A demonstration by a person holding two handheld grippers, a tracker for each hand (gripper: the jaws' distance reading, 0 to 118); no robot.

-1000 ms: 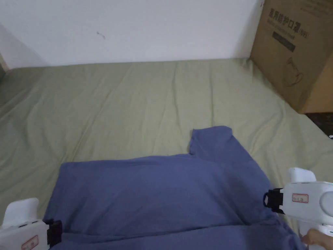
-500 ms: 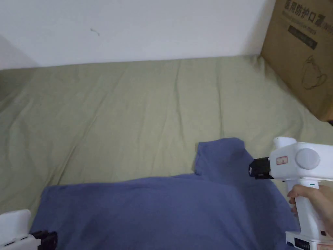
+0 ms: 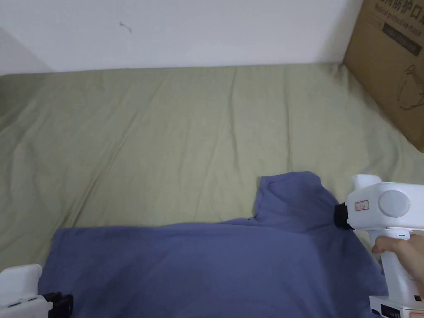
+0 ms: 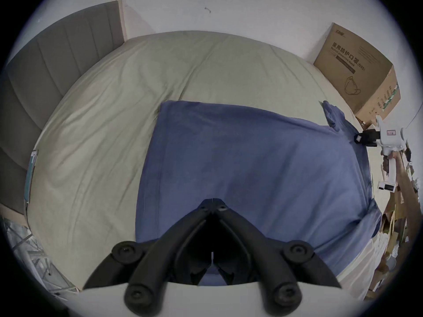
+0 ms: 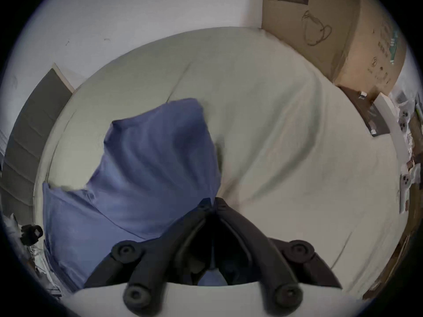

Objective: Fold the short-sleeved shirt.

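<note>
A blue shirt (image 3: 198,265) lay spread across the near part of a bed (image 3: 165,136) covered in a pale green sheet, its long folded edge running left to right and one short sleeve (image 3: 290,194) sticking out toward the far side at the right. The left claw (image 4: 212,202) sat at the near left corner of the shirt; in the left gripper view its two jaws met at the tips over the blue cloth, closed, but whether any cloth was pinched between them could not be told. In the head view that claw (image 3: 61,301) showed as a black tip at the shirt's left edge, on a white body at the bottom left corner. The right claw (image 5: 212,202) was at the right edge of the shirt, just beside the sleeve; in the right gripper view its jaws were drawn together at the tips right where the blue cloth met the sheet, and the cloth ran up to them in folds, though a firm grip could not be made out through the blur. In the head view the right claw (image 3: 340,216) touched the shirt's right edge, and a hand (image 3: 399,252) held the white handle below it. A cardboard box (image 3: 389,62) stood at the far right of the bed against a white wall (image 3: 186,33). In the left gripper view a grey padded headboard (image 4: 57,65) stood at the left end of the bed.
</note>
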